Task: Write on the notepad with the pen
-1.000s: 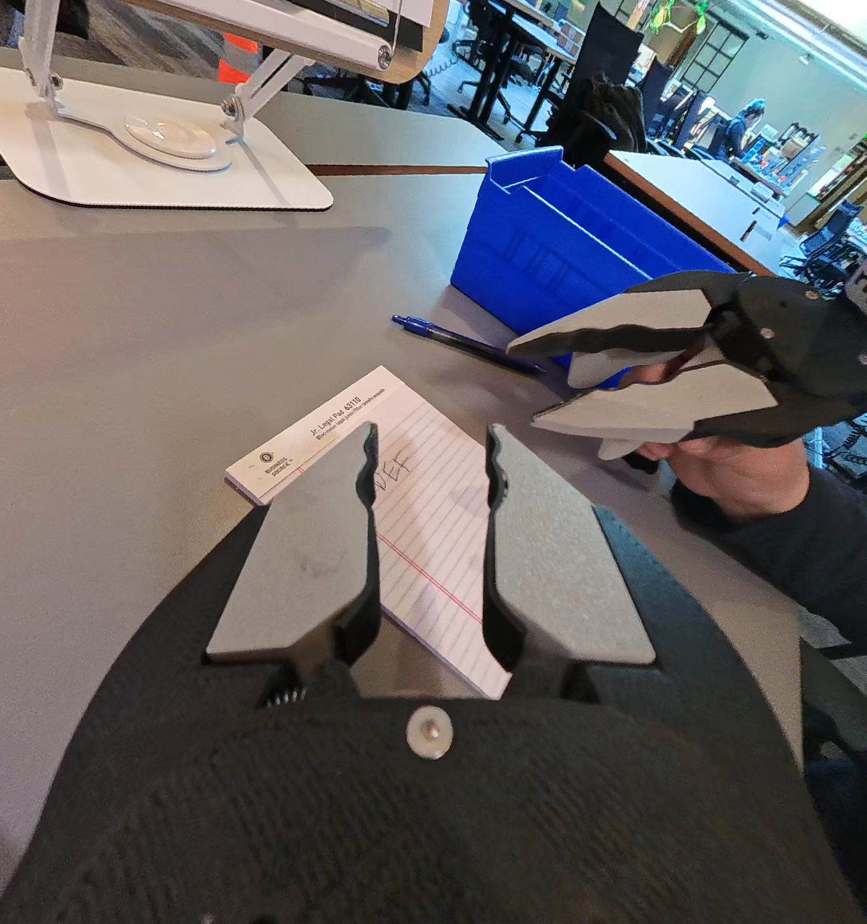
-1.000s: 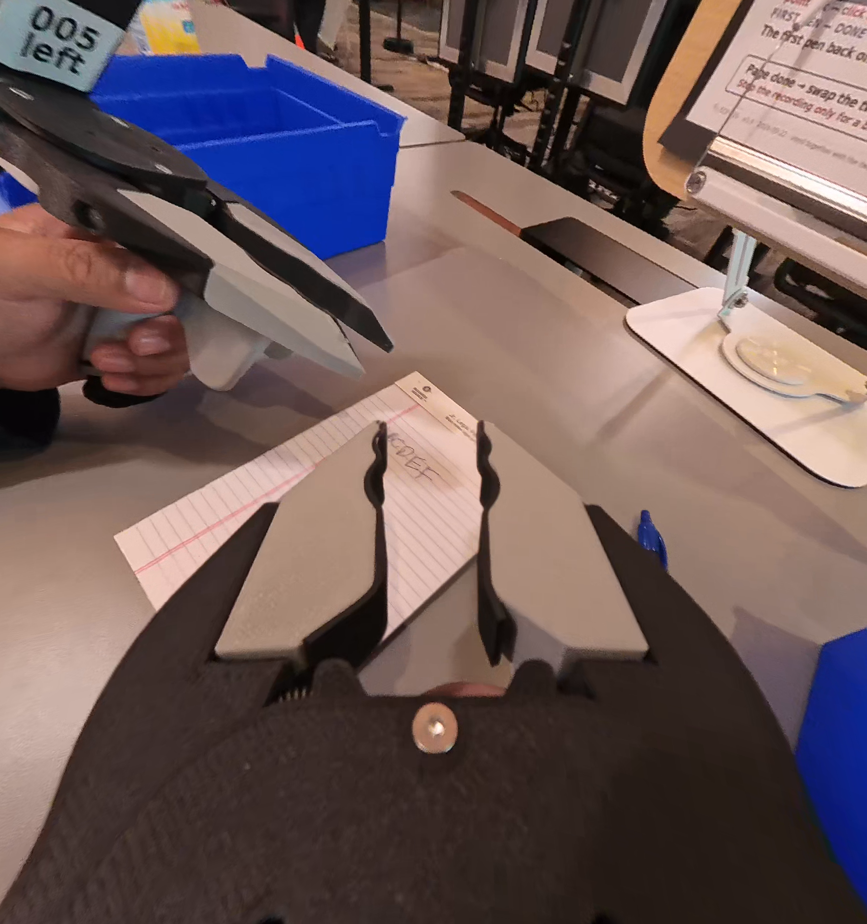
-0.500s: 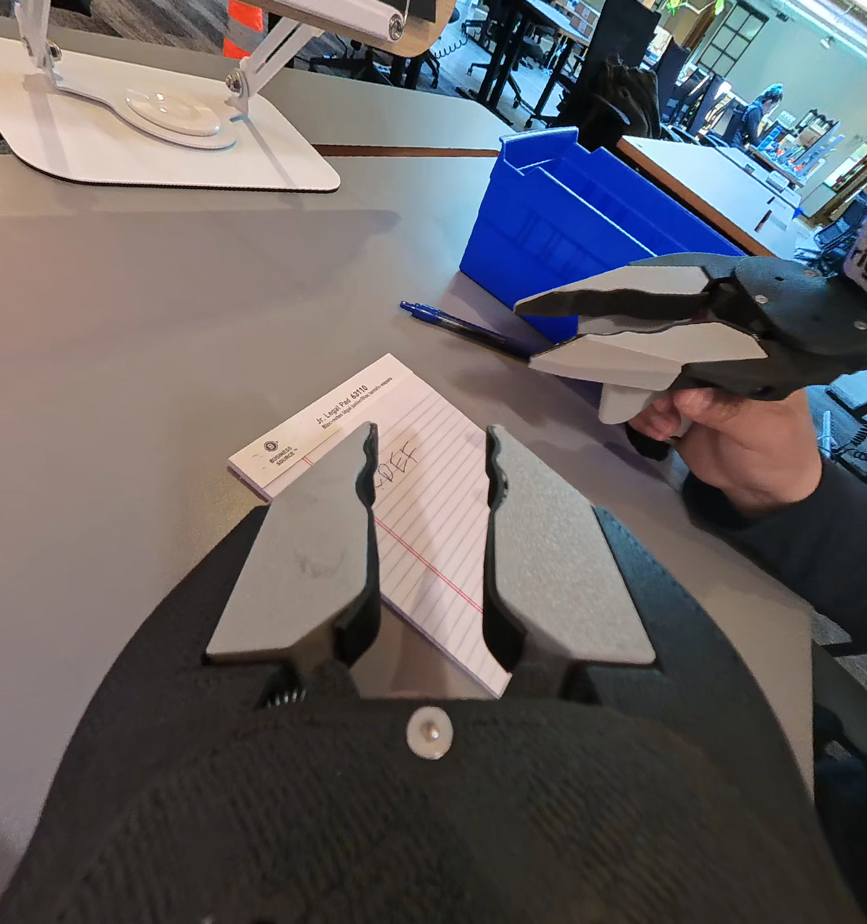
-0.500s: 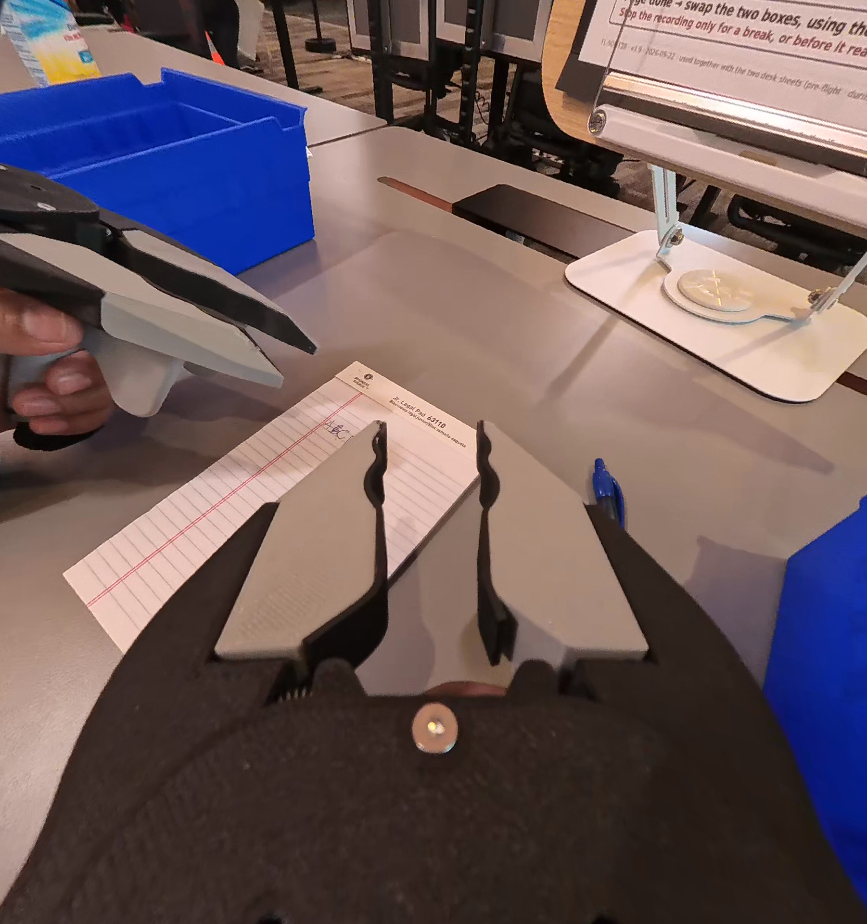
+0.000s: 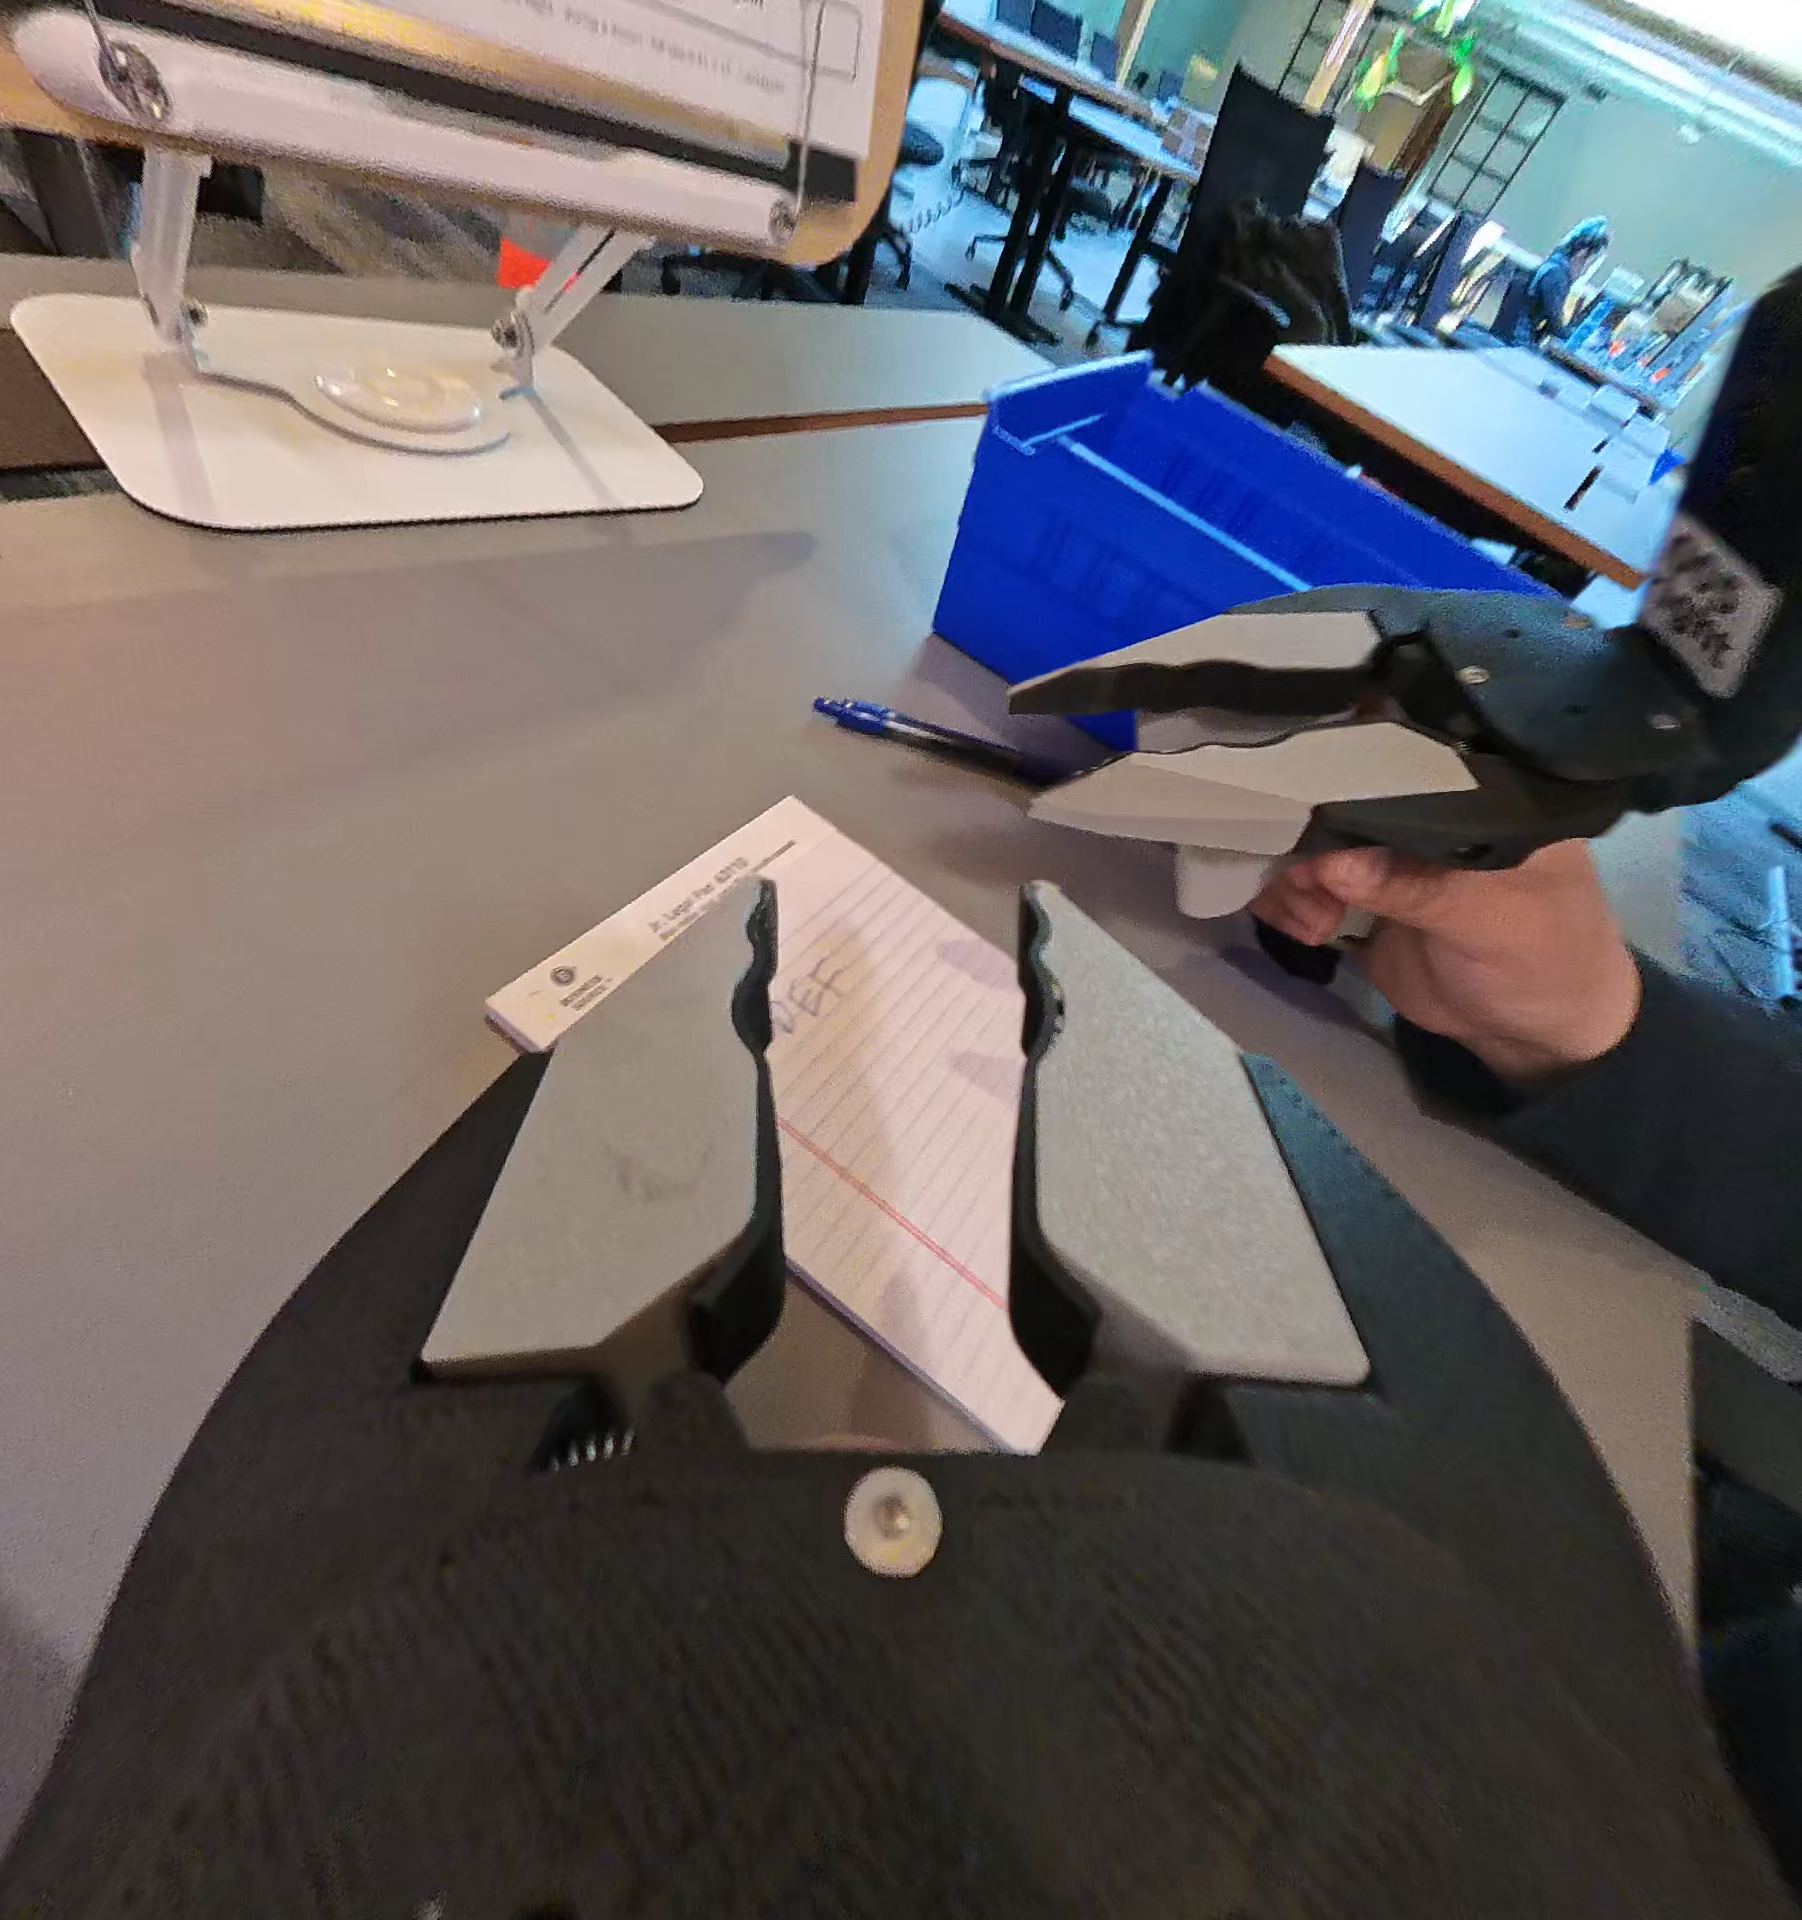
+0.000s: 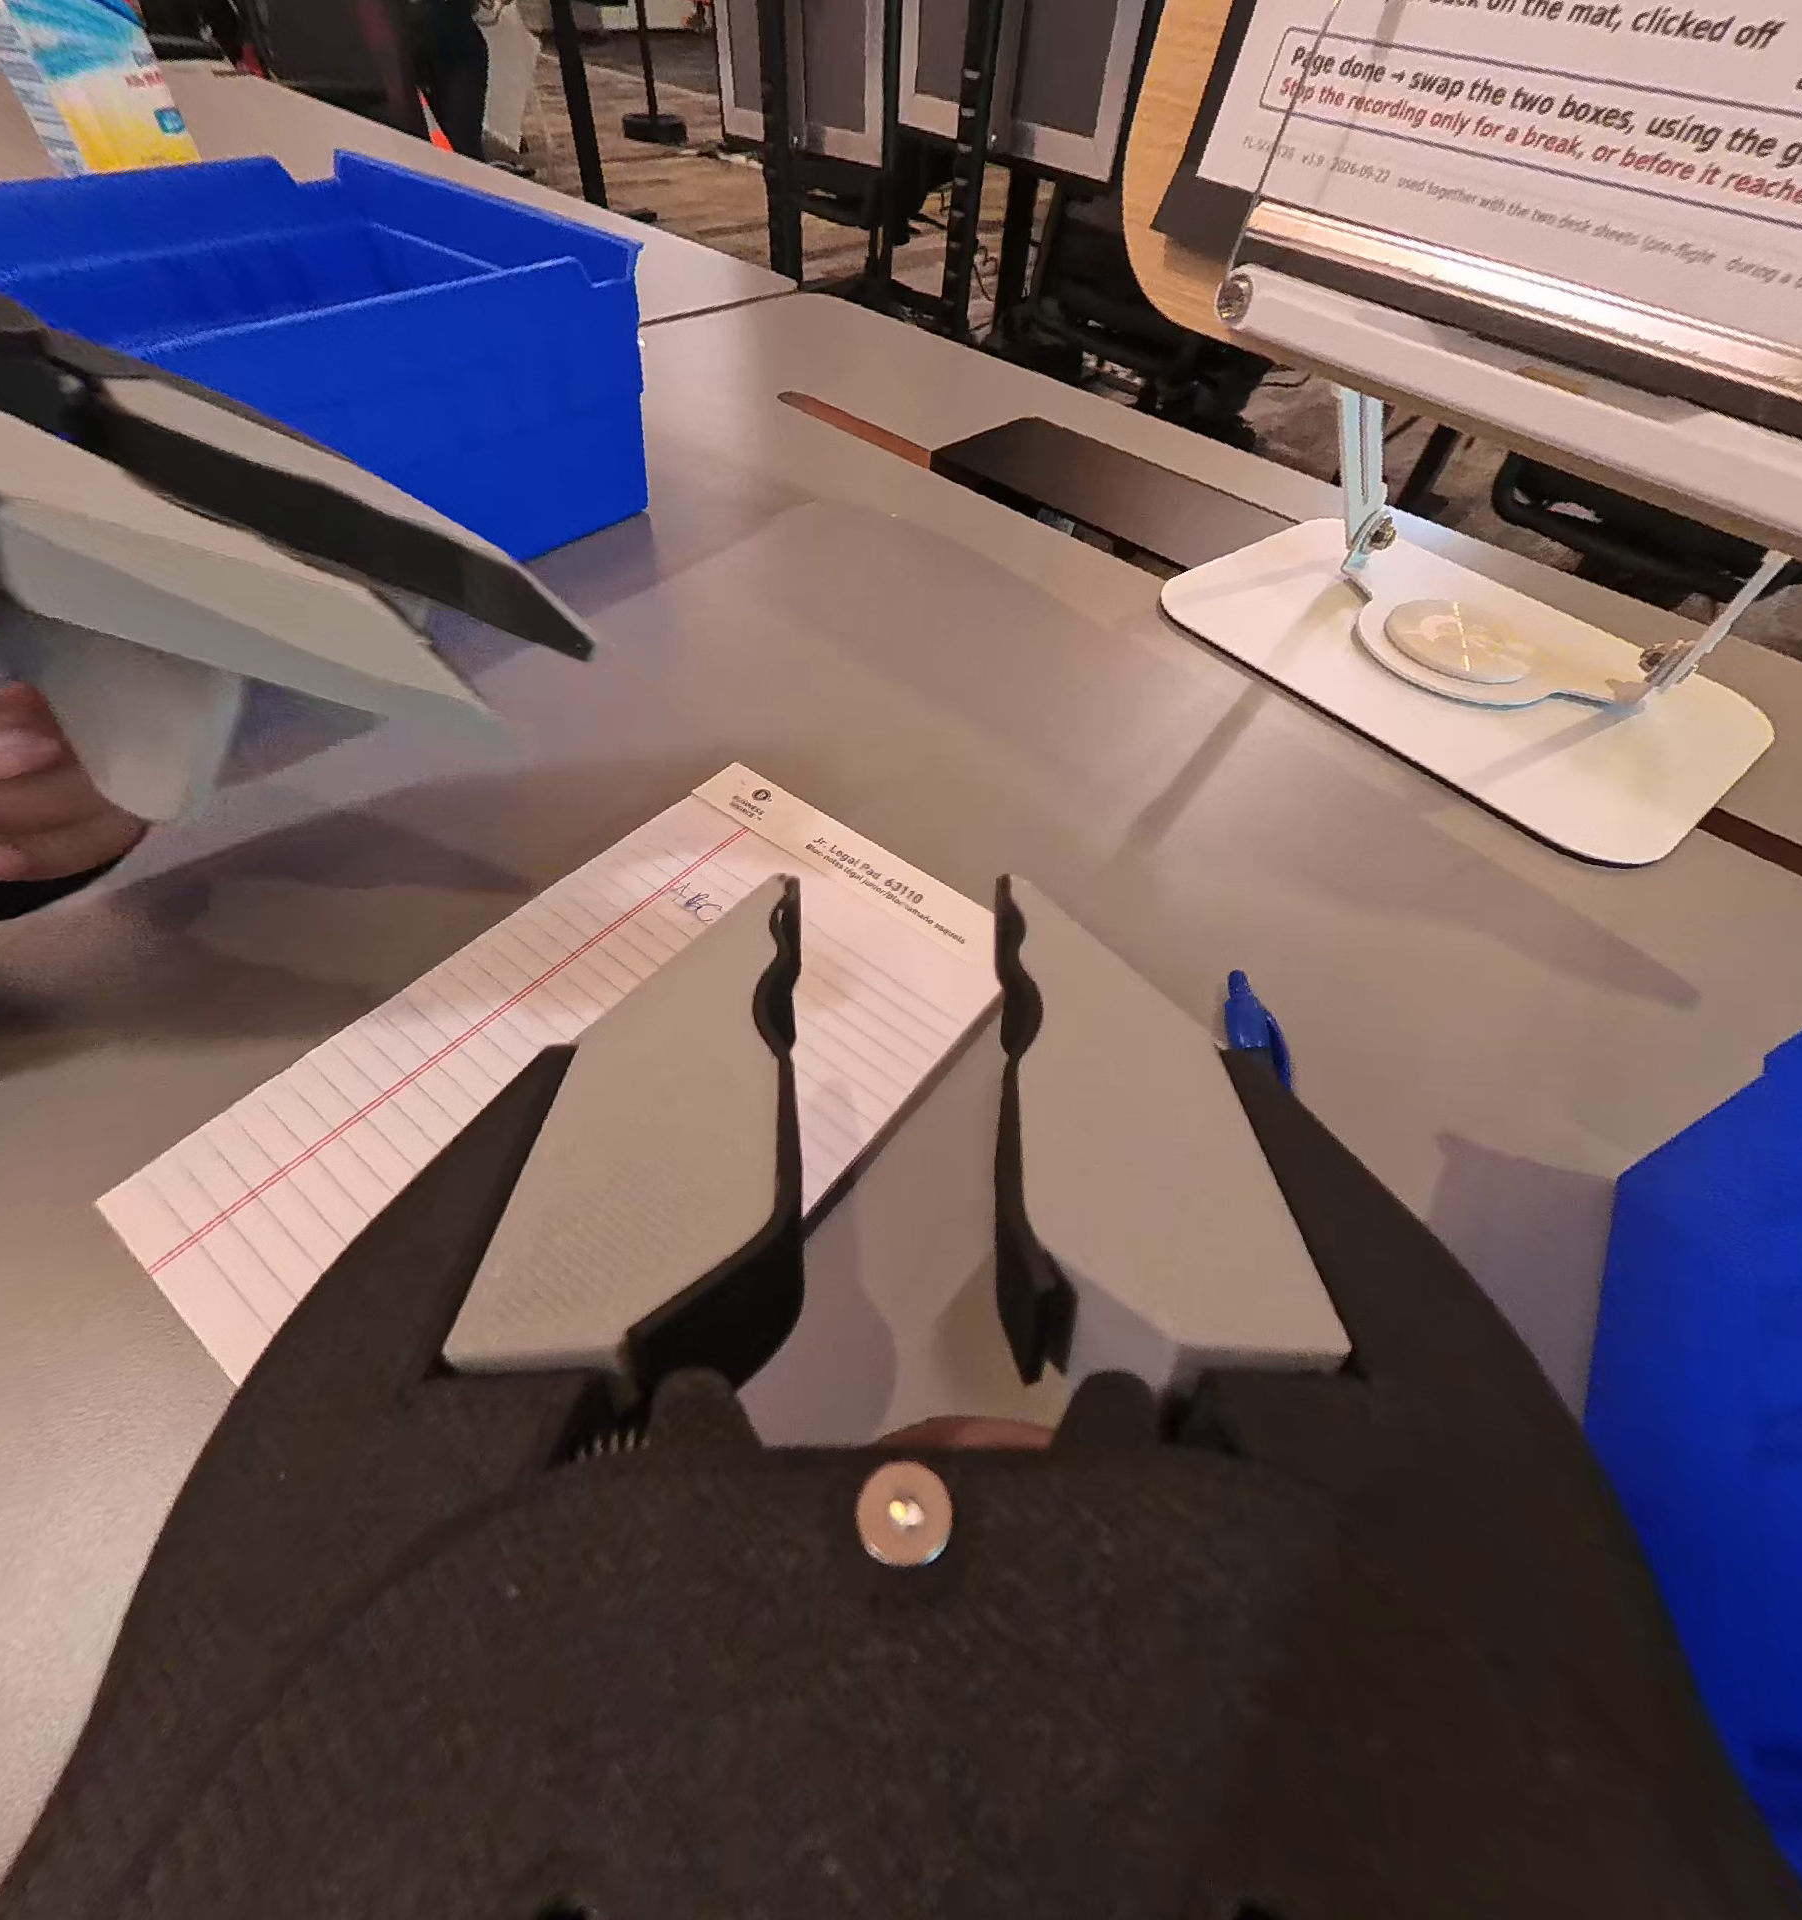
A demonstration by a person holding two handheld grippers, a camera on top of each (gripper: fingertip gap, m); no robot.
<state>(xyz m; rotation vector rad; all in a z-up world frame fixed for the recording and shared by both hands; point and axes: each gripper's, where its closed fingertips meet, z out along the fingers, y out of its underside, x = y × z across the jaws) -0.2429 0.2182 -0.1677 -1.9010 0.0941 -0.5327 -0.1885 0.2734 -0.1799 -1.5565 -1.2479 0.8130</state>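
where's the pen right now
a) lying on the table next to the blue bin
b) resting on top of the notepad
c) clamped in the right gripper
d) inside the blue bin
a: the pen lies flat on the grey table by the base of the blue bin, clear of the notepad, and both the left gripper and the right gripper are open and empty.

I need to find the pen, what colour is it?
Blue. The pen shows best in the left wrist view, lying on the table beside the bin.
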